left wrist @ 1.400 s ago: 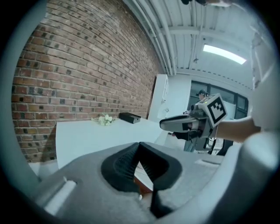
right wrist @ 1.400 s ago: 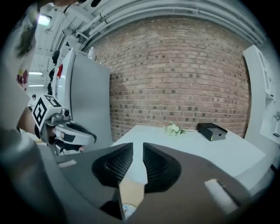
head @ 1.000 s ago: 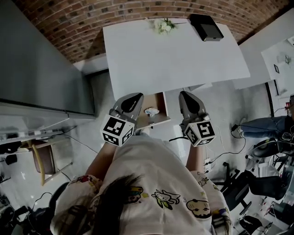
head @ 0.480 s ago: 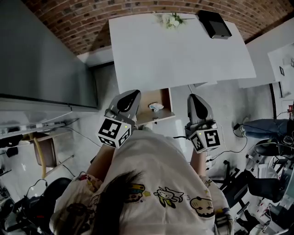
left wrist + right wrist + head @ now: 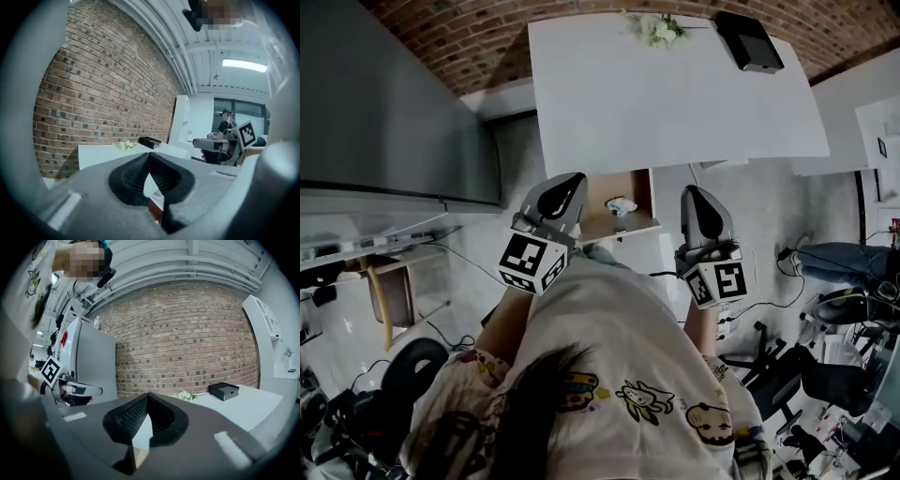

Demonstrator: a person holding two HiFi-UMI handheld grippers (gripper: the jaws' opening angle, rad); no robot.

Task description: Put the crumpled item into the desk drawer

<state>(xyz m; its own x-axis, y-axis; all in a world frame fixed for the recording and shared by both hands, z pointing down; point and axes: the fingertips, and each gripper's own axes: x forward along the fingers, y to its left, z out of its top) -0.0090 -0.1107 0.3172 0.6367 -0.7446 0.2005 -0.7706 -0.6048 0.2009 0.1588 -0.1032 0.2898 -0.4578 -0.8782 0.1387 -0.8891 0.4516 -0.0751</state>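
Lying in the open drawer (image 5: 598, 219), the crumpled item (image 5: 622, 205) is a small white wad with ragged, creased edges, resting on the drawer's flat wood-brown bottom. The drawer sticks out from under the near edge of the desk (image 5: 675, 103), whose top is a smooth, plain white slab. At the desk's far edge sit a small sprig of pale flowers (image 5: 661, 28) and, to their right, a boxy black case (image 5: 748, 39).

Behind the desk runs a rough red brick wall (image 5: 441, 23); a tall, smooth grey cabinet (image 5: 384, 103) stands at the left, and the floor (image 5: 736, 202) is pale grey.

Both grippers are held on the near side of the drawer, pointing toward the desk. The left gripper (image 5: 570, 180) is at the drawer's left edge and the right gripper (image 5: 694, 191) just past its right side, so the wad lies between them and touches neither. On each, the ribbed black pads meet at the tips with nothing between them.
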